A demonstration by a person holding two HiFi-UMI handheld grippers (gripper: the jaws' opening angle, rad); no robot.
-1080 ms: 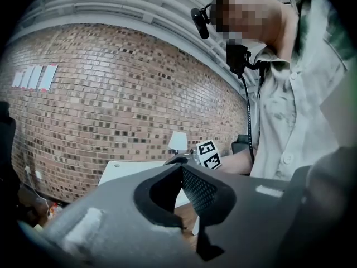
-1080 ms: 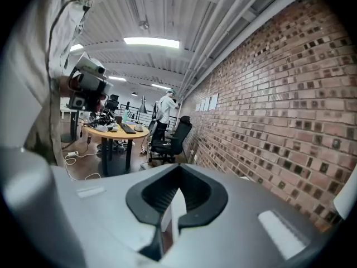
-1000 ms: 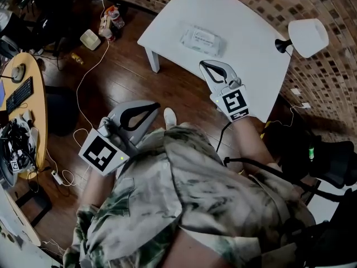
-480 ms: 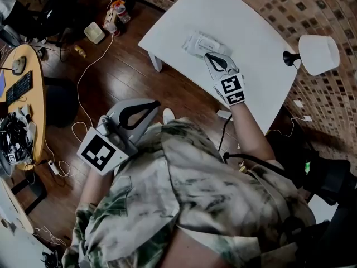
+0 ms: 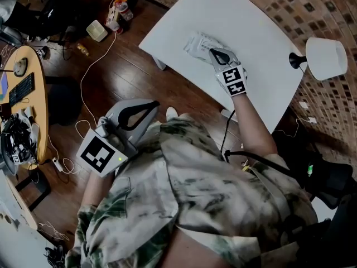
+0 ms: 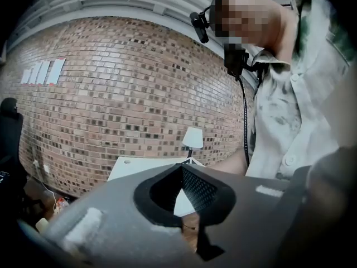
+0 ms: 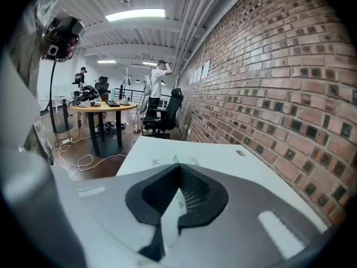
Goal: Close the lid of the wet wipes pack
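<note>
The wet wipes pack [image 5: 196,42] lies flat on the white table [image 5: 254,29], near its left edge. My right gripper [image 5: 211,51] reaches over the table, jaws shut, with its tips on the pack's near right part. Whether the lid is up or down is hidden under the jaws. In the right gripper view the shut right gripper [image 7: 178,165] covers most of the pack [image 7: 174,161]; only a white strip with a green mark shows beyond the tips. My left gripper [image 5: 157,103] hangs shut beside my body over the floor, far from the pack.
A white lamp [image 5: 326,57] stands at the table's right end, by the brick wall. A round wooden desk [image 5: 30,113] with a keyboard [image 5: 20,89] is at far left. Cables [image 5: 92,60] and small items [image 5: 97,31] lie on the wooden floor. An office chair [image 7: 167,113] stands further back.
My right gripper has travelled forward from the table's near edge onto the wet wipes pack. The left gripper has stayed where it was, shut.
</note>
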